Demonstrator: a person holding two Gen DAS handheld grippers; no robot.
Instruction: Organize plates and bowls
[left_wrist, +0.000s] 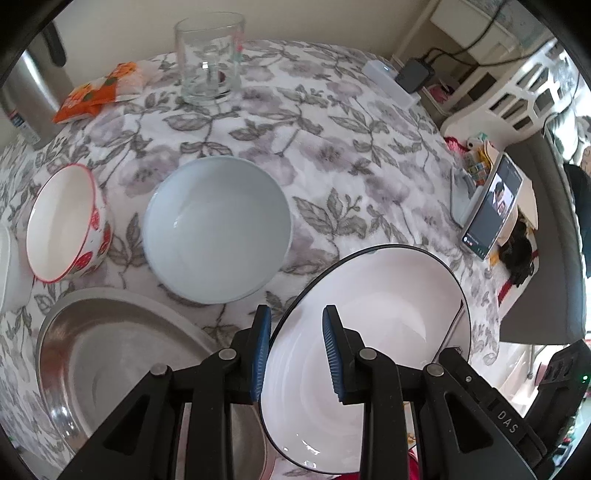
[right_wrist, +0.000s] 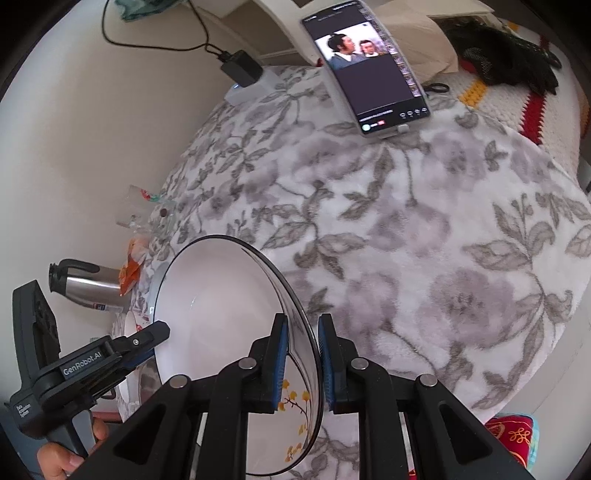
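A white black-rimmed bowl is held tilted above the floral tablecloth. My left gripper straddles its left rim, jaws around the rim with a gap showing. My right gripper straddles the opposite rim of the same bowl, jaws close around it. The left gripper also shows in the right wrist view. A pale blue bowl, a strawberry-pattern bowl and a steel plate sit on the table.
A glass, an orange packet and a steel flask stand at the back. A phone leans at the table's right, with a charger block and black gloves nearby.
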